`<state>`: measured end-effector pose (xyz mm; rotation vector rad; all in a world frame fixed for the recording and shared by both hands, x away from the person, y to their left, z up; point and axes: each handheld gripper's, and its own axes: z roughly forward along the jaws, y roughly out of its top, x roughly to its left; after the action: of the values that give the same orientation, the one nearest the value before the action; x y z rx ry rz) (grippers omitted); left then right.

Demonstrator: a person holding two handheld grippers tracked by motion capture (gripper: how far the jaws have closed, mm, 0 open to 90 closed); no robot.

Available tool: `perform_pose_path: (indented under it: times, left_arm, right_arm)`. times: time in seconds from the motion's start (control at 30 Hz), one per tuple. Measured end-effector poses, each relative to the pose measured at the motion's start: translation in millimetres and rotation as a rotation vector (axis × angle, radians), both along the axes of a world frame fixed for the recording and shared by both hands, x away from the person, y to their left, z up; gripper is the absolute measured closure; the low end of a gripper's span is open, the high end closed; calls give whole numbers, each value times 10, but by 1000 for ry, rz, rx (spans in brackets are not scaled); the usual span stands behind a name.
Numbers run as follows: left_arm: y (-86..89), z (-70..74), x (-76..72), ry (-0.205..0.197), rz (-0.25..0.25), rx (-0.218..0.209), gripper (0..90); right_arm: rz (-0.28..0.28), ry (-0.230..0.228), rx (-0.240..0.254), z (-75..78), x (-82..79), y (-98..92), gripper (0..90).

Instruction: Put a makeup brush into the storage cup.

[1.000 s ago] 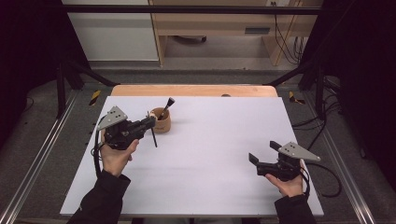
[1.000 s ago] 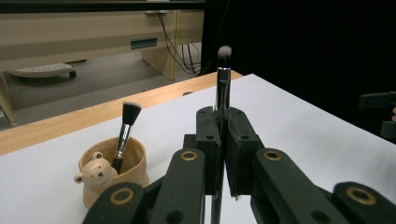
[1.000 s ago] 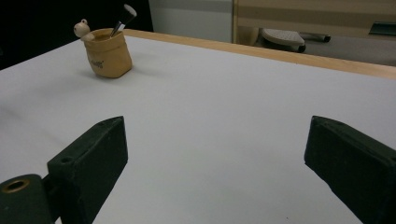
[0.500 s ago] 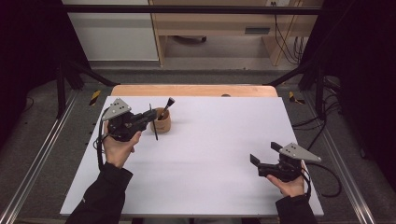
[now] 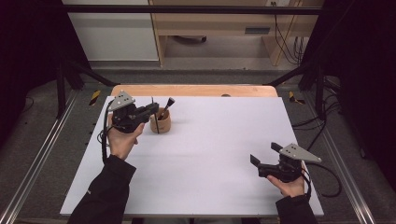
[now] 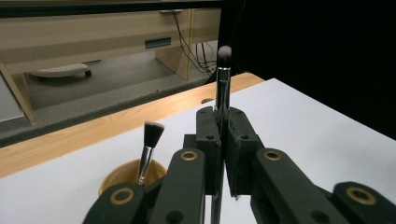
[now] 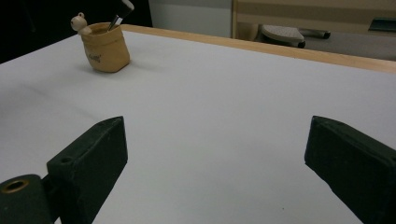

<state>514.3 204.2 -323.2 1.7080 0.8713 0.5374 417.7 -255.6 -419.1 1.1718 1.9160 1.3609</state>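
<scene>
At the far left of the white table [image 5: 196, 154], our left gripper [image 6: 223, 140] has its fingers clamped on a slim black-handled makeup brush [image 6: 223, 79], holding it upright just beside the small tan wooden cup [image 5: 160, 122] so it can drop in bristles-up, we judge. A second dark brush [image 5: 166, 106] leans in that cup. Our right gripper [image 5: 262, 161] rests near right, fingers wide apart and empty.

High view looks down; both tongs views, low, share the cup [image 5: 160, 122].
</scene>
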Motion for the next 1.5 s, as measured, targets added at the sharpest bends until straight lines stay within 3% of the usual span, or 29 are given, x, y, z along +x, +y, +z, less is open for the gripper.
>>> perform_pose_path:
  times: [0.4, 1.5]
  left_arm:
    - [-13, -8, 224, 11, 28, 14, 848]
    - [-80, -19, 644, 12, 93, 49, 849]
  right_arm:
    - [-1, -4, 1, 0, 0, -4, 63]
    - [5, 1, -5, -17, 11, 12, 63]
